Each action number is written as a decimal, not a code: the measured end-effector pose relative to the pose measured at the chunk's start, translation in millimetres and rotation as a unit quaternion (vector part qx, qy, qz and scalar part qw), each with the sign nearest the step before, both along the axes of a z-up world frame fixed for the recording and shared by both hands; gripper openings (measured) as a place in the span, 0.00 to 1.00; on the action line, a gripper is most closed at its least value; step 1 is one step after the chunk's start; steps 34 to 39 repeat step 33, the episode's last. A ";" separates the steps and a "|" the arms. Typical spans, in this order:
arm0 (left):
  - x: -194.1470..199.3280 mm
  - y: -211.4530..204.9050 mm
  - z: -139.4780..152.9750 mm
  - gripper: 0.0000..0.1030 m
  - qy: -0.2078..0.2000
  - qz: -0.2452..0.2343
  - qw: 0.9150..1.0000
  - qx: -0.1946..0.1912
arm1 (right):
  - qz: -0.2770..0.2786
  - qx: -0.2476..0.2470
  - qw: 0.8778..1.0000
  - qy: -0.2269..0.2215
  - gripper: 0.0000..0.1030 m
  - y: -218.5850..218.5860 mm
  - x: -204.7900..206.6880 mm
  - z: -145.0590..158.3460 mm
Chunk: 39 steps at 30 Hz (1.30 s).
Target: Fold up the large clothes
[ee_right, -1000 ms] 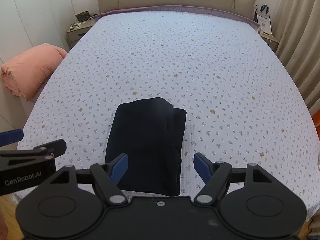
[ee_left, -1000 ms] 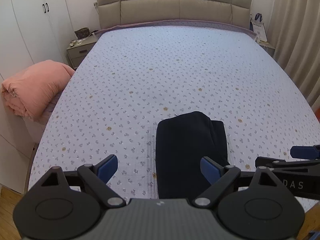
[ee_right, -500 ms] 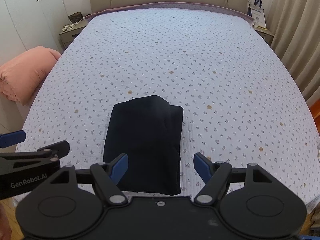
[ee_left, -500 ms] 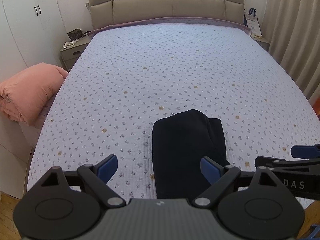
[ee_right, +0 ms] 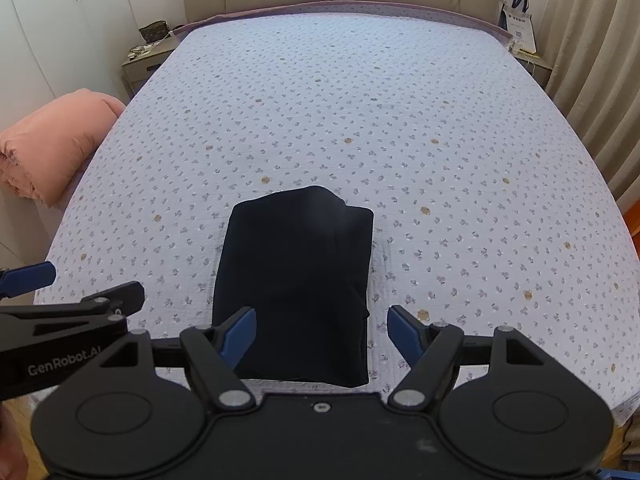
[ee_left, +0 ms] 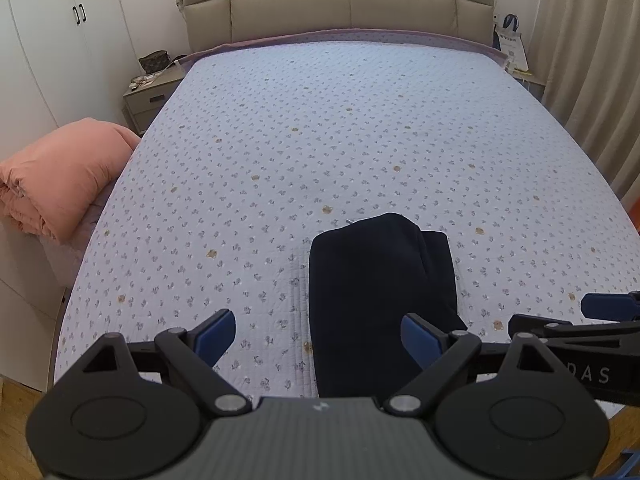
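A dark navy garment [ee_left: 376, 280] lies folded into a compact rectangle near the foot of the bed [ee_left: 320, 140]; it also shows in the right wrist view [ee_right: 296, 280]. My left gripper [ee_left: 318, 334] is open and empty, held above the bed's foot edge, its right finger over the garment's near part. My right gripper [ee_right: 320, 330] is open and empty, hovering over the garment's near end. The right gripper shows at the left view's right edge [ee_left: 592, 320], the left gripper at the right view's left edge [ee_right: 60, 296].
A rolled pink quilt [ee_left: 60, 176] lies left of the bed. A nightstand [ee_left: 148, 96] with a bag stands at back left, wardrobe doors [ee_left: 48, 40] beyond it. The padded headboard [ee_left: 340, 0] is at the back, curtains [ee_left: 592, 60] on the right. Wooden floor [ee_left: 16, 408] shows below.
Both grippers have drawn back and up from the bed, so the folded garment and the bed look slightly farther away. The garment has not moved. Both stay open.
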State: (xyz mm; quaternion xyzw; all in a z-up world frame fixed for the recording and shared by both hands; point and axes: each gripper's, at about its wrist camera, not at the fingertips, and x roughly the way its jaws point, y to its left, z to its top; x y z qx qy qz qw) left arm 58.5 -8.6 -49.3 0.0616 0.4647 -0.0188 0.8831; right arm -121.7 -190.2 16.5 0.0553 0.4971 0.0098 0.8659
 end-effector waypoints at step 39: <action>4.6 14.6 -5.5 0.94 -0.018 0.001 1.000 -0.018 | 0.002 0.010 1.000 0.013 0.84 2.7 1.6 -8.0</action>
